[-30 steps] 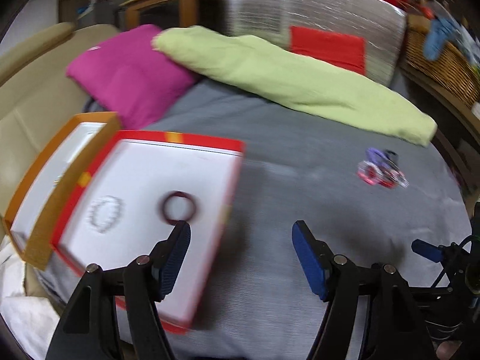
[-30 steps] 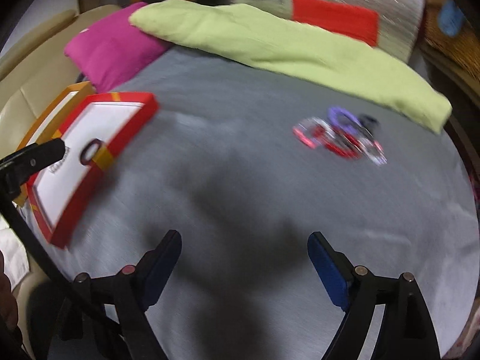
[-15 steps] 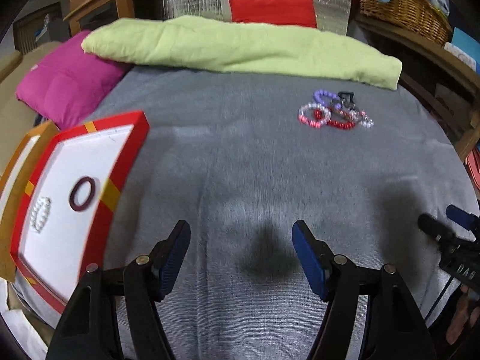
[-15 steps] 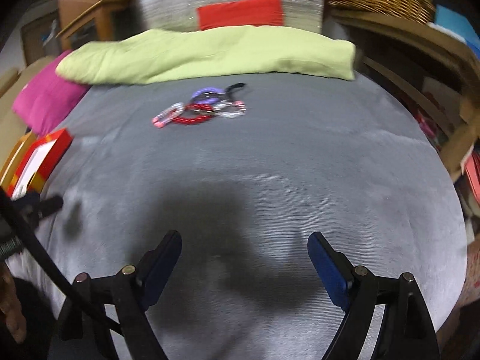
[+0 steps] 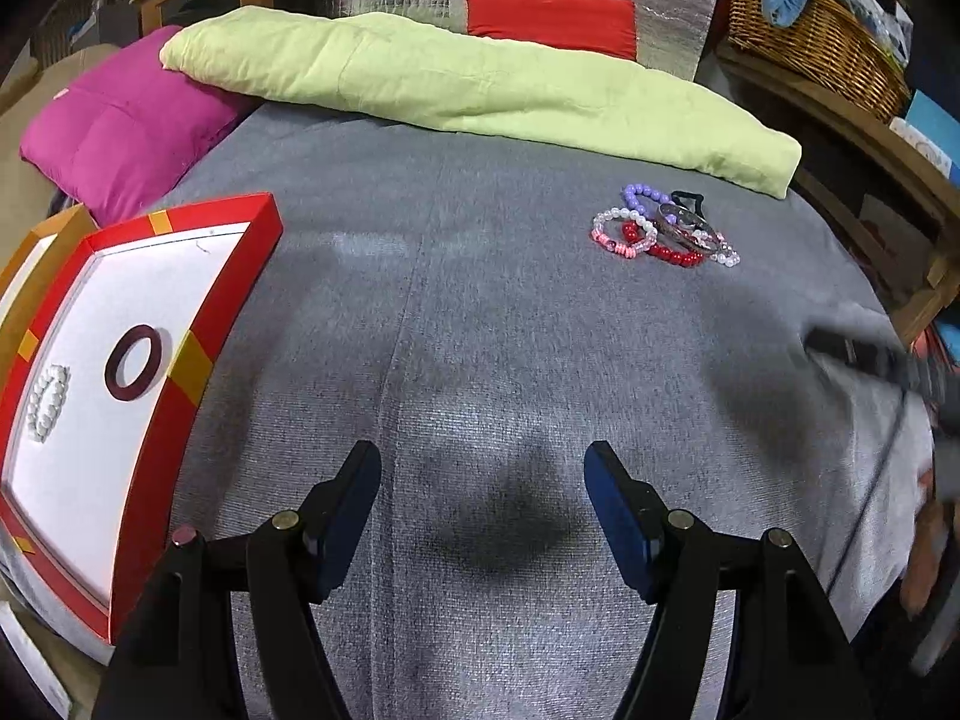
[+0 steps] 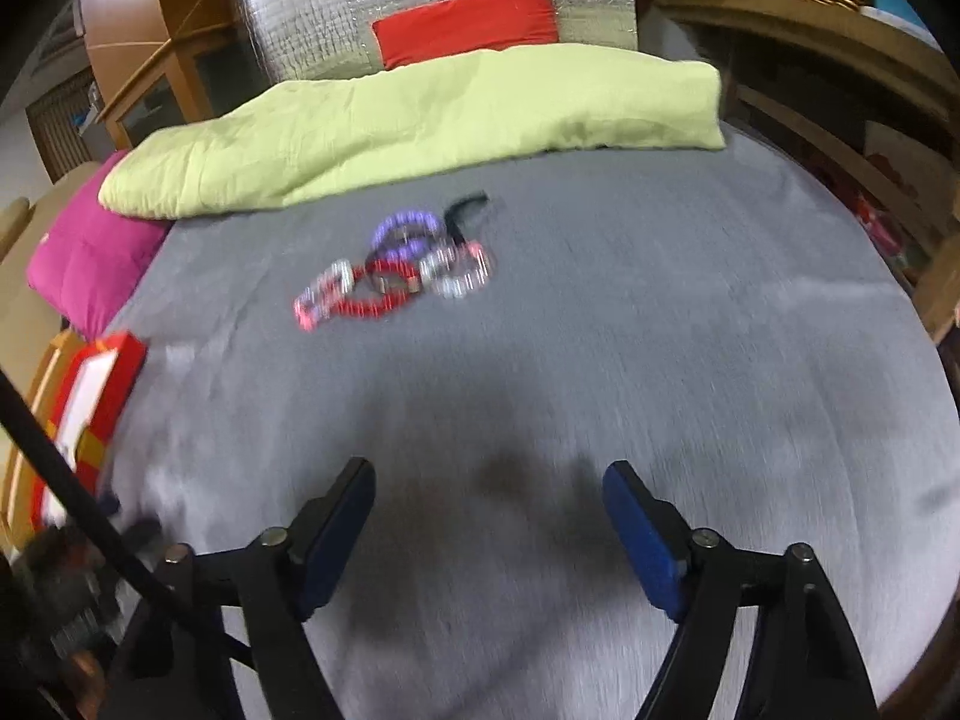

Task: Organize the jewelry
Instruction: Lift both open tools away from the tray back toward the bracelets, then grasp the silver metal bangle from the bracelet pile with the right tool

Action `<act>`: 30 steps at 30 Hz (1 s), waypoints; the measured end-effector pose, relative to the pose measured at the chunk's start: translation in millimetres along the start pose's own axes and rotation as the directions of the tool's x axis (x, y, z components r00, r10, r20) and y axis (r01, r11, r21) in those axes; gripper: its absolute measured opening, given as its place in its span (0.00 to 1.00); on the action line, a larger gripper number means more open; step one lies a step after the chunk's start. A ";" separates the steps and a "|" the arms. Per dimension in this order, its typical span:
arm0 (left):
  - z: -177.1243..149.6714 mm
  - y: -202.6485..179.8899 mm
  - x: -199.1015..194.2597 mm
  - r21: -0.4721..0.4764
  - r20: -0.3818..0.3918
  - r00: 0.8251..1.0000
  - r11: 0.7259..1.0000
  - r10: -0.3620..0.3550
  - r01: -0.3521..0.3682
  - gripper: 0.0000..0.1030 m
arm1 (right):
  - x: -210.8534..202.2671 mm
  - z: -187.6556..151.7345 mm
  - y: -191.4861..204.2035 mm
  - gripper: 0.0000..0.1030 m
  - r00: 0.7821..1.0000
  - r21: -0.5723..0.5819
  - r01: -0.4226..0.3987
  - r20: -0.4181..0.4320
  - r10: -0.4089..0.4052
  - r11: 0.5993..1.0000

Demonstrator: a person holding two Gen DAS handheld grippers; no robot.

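Your left gripper (image 5: 483, 492) has its jaws spread wide with nothing between them, just bare grey bedspread (image 5: 480, 330) underneath. The pile of bracelets (image 5: 663, 231) sits up at about 1 o'clock from those jaws, well apart from them. You can pick out a purple bead one (image 5: 639, 197), a pink and clear bead one (image 5: 621, 234), a red bead one (image 5: 675, 253) and a metal bangle (image 5: 684, 222), all overlapping, plus a black band (image 5: 690, 199) at the far edge.

Over at 9 to 10 o'clock is the red-framed tray (image 5: 231, 300), holding a dark maroon ring bangle (image 5: 133, 355) and a white bead bracelet (image 5: 48, 395), lying side by side and not touching. The tray's near corner runs out of frame, and an orange-framed tray (image 5: 57, 228) peeks out behind it, mostly cut off.

Your right gripper (image 6: 489, 498) is spread open too, empty, over the same grey cloth. From there the bracelet pile (image 6: 396, 270) is at roughly 11 o'clock, well out ahead of the fingertips. That view is smeared, so the beads run together and you can't separate the pieces properly. The red tray (image 6: 114, 372) only shows as a sliver at 9 o'clock, partly behind a black cable.

In the left view, the right gripper is just a dark blur at 3 o'clock.

Green quilt (image 5: 468, 84) and pink pillow (image 5: 120, 132) lie along the far side.
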State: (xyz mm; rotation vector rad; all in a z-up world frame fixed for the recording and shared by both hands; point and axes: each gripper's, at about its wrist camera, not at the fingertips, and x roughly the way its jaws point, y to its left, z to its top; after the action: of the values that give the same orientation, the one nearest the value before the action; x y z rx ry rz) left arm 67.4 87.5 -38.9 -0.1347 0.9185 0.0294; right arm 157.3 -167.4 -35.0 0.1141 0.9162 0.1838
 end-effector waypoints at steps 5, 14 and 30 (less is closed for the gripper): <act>1.6 4.5 2.2 -0.023 -0.004 1.000 1.000 -0.020 0.020 0.69 | 34.9 63.9 9.5 0.55 0.998 0.042 0.003 -0.064 0.000 0.999; 4.6 10.6 4.9 -0.063 -0.008 0.998 0.996 -0.061 0.061 0.69 | 90.6 100.2 14.7 0.35 0.982 0.103 0.007 -0.189 0.013 0.995; 4.6 7.9 1.4 -0.058 0.003 0.998 0.996 -0.065 0.065 0.69 | 97.8 105.3 30.4 0.27 0.981 0.092 0.013 -0.192 0.005 0.996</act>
State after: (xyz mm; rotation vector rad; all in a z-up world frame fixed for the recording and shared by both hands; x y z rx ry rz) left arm 71.2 95.9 -38.0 -0.2185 0.9118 -0.0044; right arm 296.1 -119.6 -42.0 0.1830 1.1182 0.1507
